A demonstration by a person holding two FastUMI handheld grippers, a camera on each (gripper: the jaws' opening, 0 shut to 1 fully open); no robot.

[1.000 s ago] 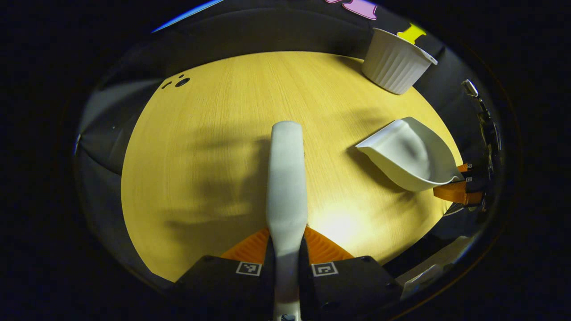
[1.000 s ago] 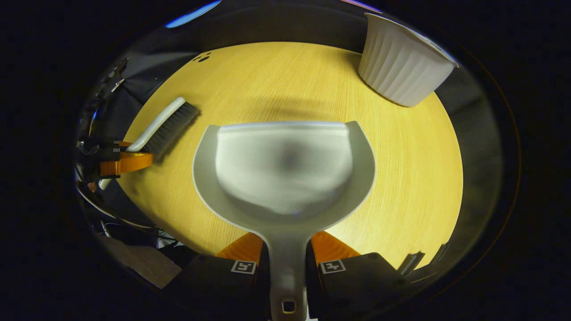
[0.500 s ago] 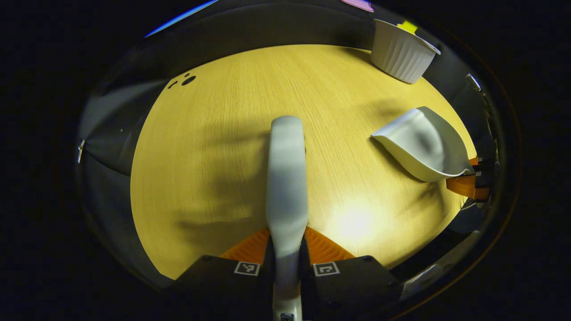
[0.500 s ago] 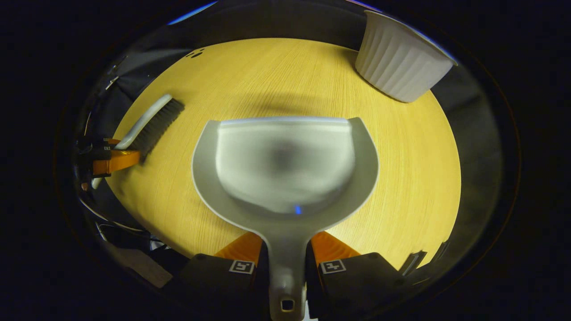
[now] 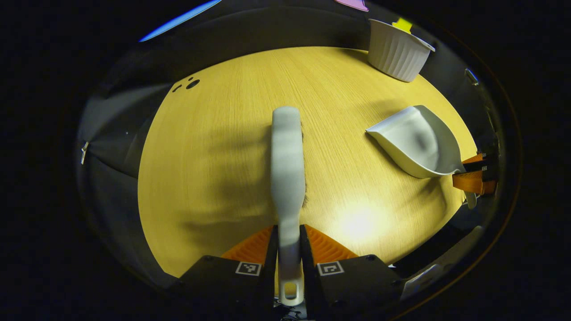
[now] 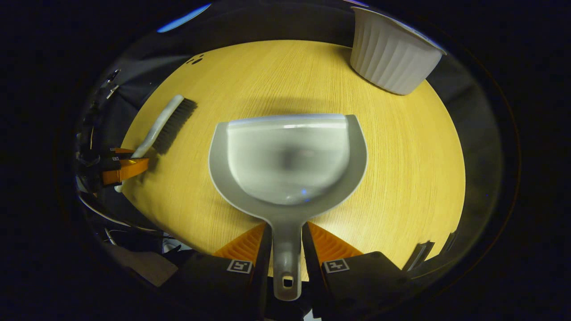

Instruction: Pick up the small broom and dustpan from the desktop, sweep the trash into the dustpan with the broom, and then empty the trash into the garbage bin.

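In the left gripper view, the left gripper sits at the bottom edge with both fingers pressed against the handle of the small pale-grey plastic broom. The broom runs straight forward from the grip over the round yellow wood-grain desktop, its back facing the camera and a thin line of dark bristles showing along its right edge; whether the bristles touch the wood cannot be told from this angle. To the right, at mid distance, the right gripper reaches in from the table's edge, holding the light-grey plastic dustpan with its mouth turned toward the broom. At the far right rim stands the white ribbed plastic garbage bin.

In the right gripper view, the right gripper clamps the dustpan by its handle, both fingers against it, the hanging hole just behind the grip. The pan lies level ahead, its front lip square to the far side of the desktop. To the left, the left gripper comes in low from the table's edge, its broom angled up and away with the dark bristles facing the pan, well apart from it. The garbage bin stands upright at the far right edge, beyond the pan.
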